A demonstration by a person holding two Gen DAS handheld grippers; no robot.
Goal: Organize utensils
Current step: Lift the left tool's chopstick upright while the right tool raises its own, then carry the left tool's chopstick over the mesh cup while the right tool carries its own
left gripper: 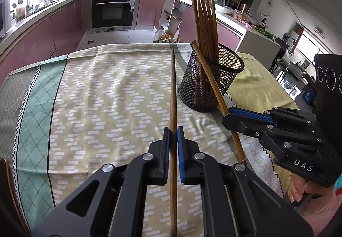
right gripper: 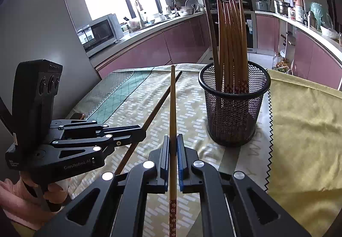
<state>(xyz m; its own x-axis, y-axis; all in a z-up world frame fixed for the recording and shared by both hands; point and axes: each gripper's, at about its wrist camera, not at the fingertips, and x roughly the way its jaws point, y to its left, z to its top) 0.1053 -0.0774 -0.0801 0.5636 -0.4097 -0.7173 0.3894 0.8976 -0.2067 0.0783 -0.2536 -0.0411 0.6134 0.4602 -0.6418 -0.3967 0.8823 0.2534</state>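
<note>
My left gripper [left gripper: 173, 130] is shut on a dark brown chopstick [left gripper: 173, 87] that points straight ahead above the patterned tablecloth [left gripper: 106, 87]. To its right, my right gripper [left gripper: 227, 116] is shut on a lighter chopstick [left gripper: 210, 78] whose tip leans toward the rim of a black mesh holder [left gripper: 192, 91]. In the right wrist view that gripper [right gripper: 173, 137] clamps the light chopstick [right gripper: 172, 98], flower-patterned at its near end. The left gripper [right gripper: 143, 133] with its dark chopstick [right gripper: 164, 96] is at the left. The holder [right gripper: 233, 121] stands upright with several chopsticks [right gripper: 230, 40] in it.
A yellow cloth [right gripper: 303, 119] covers the table to the right of the holder. A person's hands grip both handles. Beyond the table's far edge lie the kitchen floor, pink cabinets and an oven [left gripper: 113, 10].
</note>
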